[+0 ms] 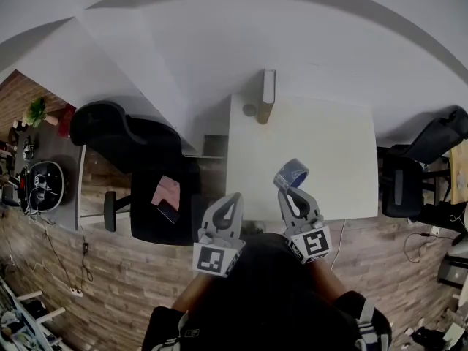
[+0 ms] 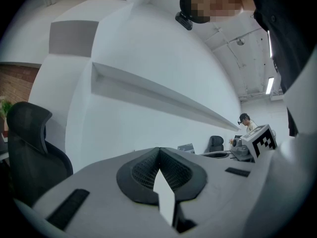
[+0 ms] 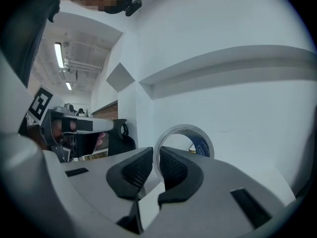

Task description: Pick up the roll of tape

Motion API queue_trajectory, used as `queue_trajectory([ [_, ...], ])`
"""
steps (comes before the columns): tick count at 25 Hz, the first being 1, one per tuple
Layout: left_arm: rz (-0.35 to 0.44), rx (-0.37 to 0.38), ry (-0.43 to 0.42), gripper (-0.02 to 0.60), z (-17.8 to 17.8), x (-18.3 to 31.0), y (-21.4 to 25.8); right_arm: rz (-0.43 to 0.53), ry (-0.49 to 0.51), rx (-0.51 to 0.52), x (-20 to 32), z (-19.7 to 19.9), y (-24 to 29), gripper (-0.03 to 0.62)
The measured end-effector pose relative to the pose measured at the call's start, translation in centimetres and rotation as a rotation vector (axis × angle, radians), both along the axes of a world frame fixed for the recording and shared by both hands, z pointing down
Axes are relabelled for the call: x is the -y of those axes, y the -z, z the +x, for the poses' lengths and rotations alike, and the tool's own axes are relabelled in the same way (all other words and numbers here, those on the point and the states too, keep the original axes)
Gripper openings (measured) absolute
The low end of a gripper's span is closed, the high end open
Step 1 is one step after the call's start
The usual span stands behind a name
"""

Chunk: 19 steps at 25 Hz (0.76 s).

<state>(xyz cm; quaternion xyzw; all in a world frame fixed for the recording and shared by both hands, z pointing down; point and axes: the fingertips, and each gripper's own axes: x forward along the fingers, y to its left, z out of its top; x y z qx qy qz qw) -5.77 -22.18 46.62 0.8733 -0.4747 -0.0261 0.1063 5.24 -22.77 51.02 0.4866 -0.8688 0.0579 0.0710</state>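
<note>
The roll of tape (image 1: pixel 292 175) is a clear ring with a blue inner label, held up off the white table (image 1: pixel 344 152). My right gripper (image 1: pixel 286 189) is shut on its rim. In the right gripper view the tape (image 3: pixel 190 139) stands upright with its edge pinched between the jaws of the right gripper (image 3: pixel 155 166). My left gripper (image 1: pixel 231 205) hovers near the table's front left corner; in the left gripper view the left gripper (image 2: pixel 159 165) has its jaws pressed together with nothing between them.
A black office chair (image 1: pixel 139 167) with a pink item and a phone on its seat stands left of the table. A small wooden-edged board (image 1: pixel 267 97) stands upright at the table's far edge. Another dark chair (image 1: pixel 402 185) sits at the right.
</note>
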Motion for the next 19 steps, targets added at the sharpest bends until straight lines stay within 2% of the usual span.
queue_trajectory([
  [19, -0.001, 0.000, -0.010, 0.017, 0.2, -1.1, 0.0, 0.031, -0.003, 0.035, -0.9, -0.2, 1.7, 0.057],
])
